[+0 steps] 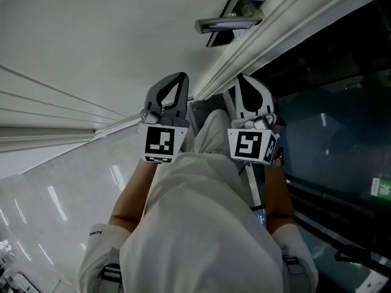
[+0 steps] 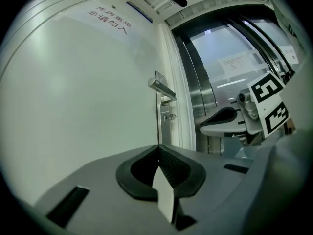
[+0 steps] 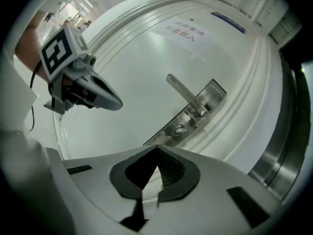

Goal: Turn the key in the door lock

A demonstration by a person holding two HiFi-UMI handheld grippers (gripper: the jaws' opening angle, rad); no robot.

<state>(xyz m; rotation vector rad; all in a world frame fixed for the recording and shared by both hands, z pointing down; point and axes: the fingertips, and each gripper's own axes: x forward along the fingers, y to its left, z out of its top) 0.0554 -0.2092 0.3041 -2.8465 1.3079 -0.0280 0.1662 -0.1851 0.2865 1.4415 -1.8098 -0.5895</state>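
The door lock (image 3: 179, 129) lies ahead of the closed right claw (image 3: 157, 151), apart.

White door (image 3: 122, 77) bearing a metal lock plate (image 3: 212, 96) at 4 o'clock, with lever handle (image 3: 183, 93) jutting toward 10 o'clock, lock cylinder (image 3: 179, 129) at the plate's 7 o'clock end, printed notice (image 3: 186, 32) at 12 o'clock.
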